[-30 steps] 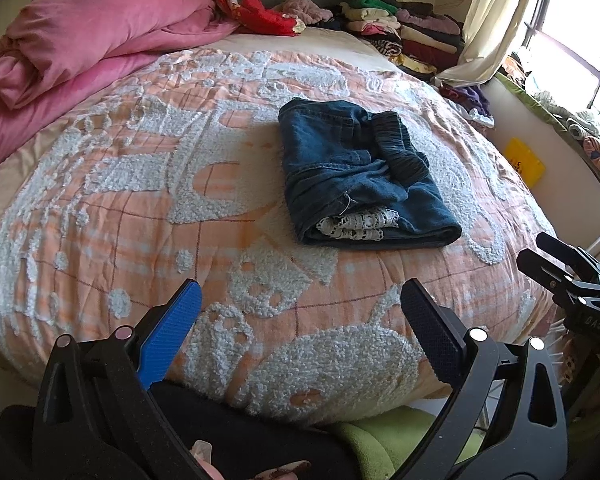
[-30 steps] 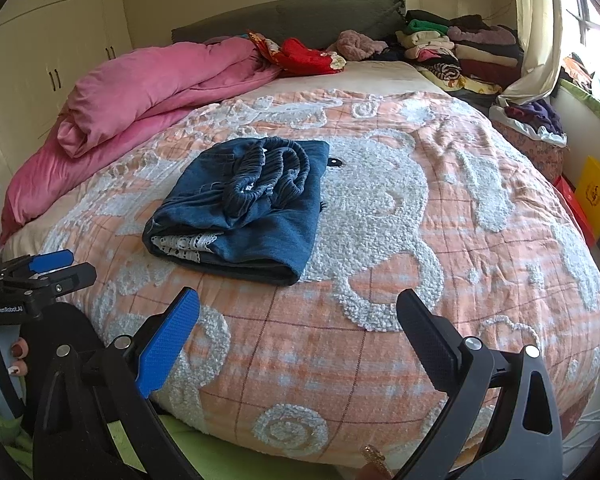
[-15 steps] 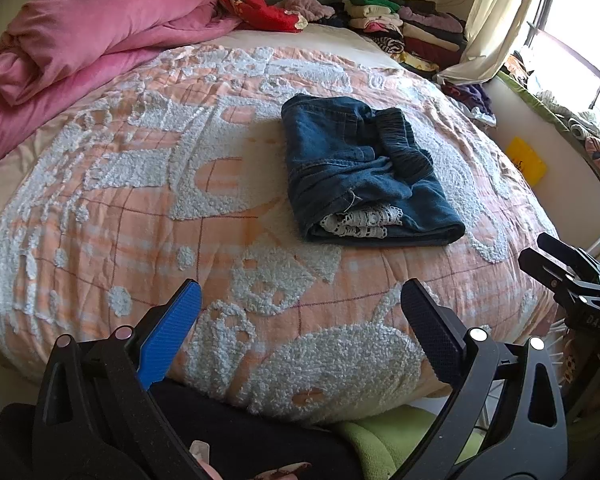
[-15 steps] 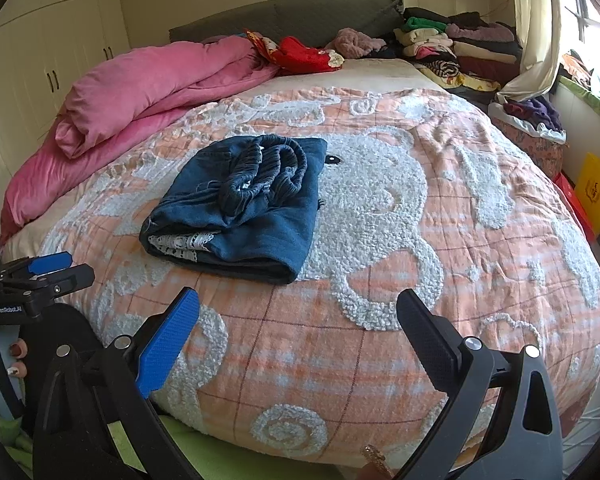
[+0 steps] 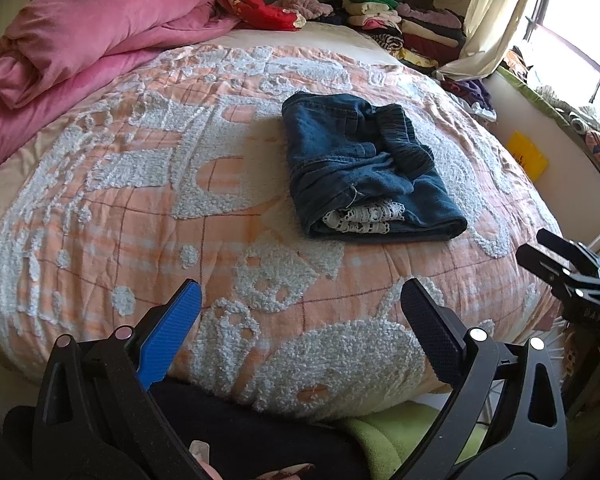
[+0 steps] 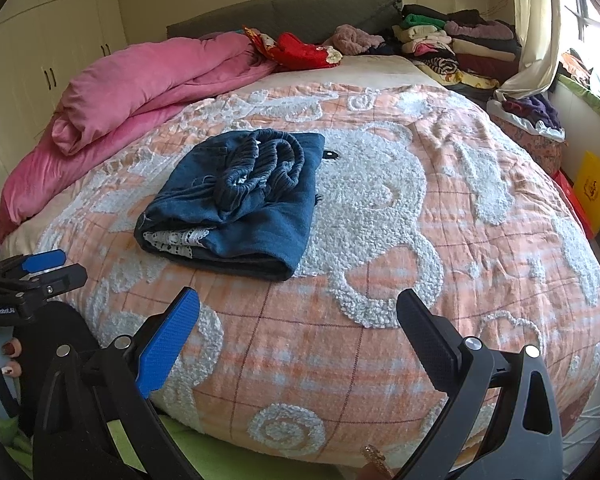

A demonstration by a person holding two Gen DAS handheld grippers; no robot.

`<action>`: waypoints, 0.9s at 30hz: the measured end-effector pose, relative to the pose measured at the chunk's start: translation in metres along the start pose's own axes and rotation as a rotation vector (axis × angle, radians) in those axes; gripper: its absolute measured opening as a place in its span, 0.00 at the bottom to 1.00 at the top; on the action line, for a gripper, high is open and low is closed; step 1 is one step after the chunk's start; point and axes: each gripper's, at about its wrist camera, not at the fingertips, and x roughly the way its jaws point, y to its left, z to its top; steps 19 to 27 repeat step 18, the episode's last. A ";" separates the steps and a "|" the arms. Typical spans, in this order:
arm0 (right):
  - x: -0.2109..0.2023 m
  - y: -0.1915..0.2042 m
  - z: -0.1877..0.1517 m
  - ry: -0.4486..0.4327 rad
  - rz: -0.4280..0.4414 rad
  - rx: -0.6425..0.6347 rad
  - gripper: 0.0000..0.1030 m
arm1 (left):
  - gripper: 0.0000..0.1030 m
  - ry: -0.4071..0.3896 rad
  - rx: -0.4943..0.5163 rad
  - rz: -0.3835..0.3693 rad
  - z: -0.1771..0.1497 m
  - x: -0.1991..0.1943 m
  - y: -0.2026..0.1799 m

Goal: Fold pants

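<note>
Denim pants (image 5: 364,172) lie folded mid-bed (image 5: 100,216) on the peach blanket, well beyond and apart from both grippers, left gripper (image 5: 300,320) and right gripper (image 6: 298,320) each with fingers spread wide, holding nothing, back at the bed's near edge.

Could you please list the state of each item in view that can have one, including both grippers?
Pants: folded into a compact bundle, lying on the bedspread.
Left gripper: open, empty, short of the pants.
Right gripper: open, empty.
Pink duvet: bunched along the bed's side.
Clothes stack: folded, piled.
</note>
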 end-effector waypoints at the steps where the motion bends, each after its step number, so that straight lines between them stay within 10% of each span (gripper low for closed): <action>1: 0.001 -0.001 0.000 0.001 -0.003 0.001 0.96 | 0.91 0.000 0.013 0.008 0.000 0.000 -0.001; 10: 0.025 -0.052 0.001 0.030 -0.083 0.099 0.96 | 0.91 0.020 -0.060 0.018 0.016 0.010 0.040; 18: 0.061 -0.201 0.063 -0.001 -0.316 0.260 0.95 | 0.91 0.027 -0.206 0.382 0.107 0.060 0.178; 27: 0.061 -0.201 0.063 -0.001 -0.316 0.260 0.95 | 0.91 0.027 -0.206 0.382 0.107 0.060 0.178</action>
